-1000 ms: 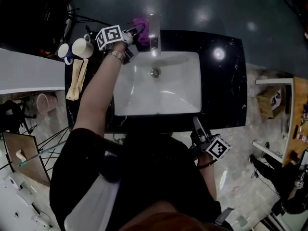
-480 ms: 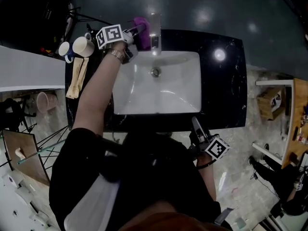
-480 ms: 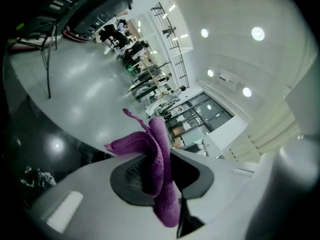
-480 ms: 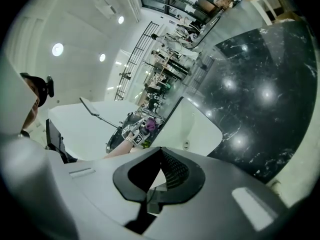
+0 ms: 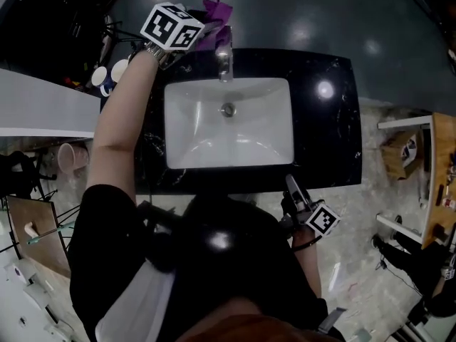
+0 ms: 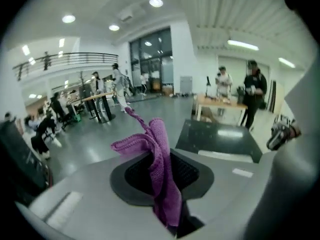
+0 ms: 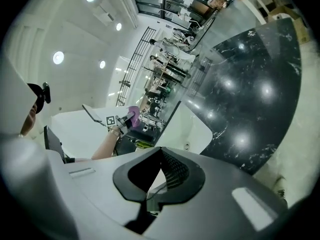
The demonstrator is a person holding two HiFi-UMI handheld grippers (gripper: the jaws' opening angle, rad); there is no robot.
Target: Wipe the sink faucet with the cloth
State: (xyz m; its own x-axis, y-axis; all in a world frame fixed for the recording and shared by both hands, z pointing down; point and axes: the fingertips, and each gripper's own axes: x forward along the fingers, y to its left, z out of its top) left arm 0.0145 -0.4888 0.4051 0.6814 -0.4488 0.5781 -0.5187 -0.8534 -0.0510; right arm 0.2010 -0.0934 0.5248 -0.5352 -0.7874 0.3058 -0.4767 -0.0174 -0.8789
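A purple cloth (image 5: 216,11) is pinched in my left gripper (image 5: 201,26), raised above the back left of the black counter, just left of the chrome faucet (image 5: 225,55). In the left gripper view the cloth (image 6: 161,176) hangs from between the jaws and flops upward, hiding the tips. The faucet stands at the back rim of the white sink (image 5: 228,123). My right gripper (image 5: 291,187) rests at the counter's front edge, shut and empty; its own view shows the jaws together (image 7: 162,181) with the sink (image 7: 192,126) beyond.
Two mugs (image 5: 107,75) stand left of the counter, near a pink cup (image 5: 65,157). The black marble counter (image 5: 328,120) spreads right of the sink. A shelf with boxes (image 5: 417,148) sits at far right. People and tables fill the hall behind.
My left gripper has lifted with the cloth from the counter's back left corner and rolled, so its marker cube now sits higher. The right gripper has stayed put.
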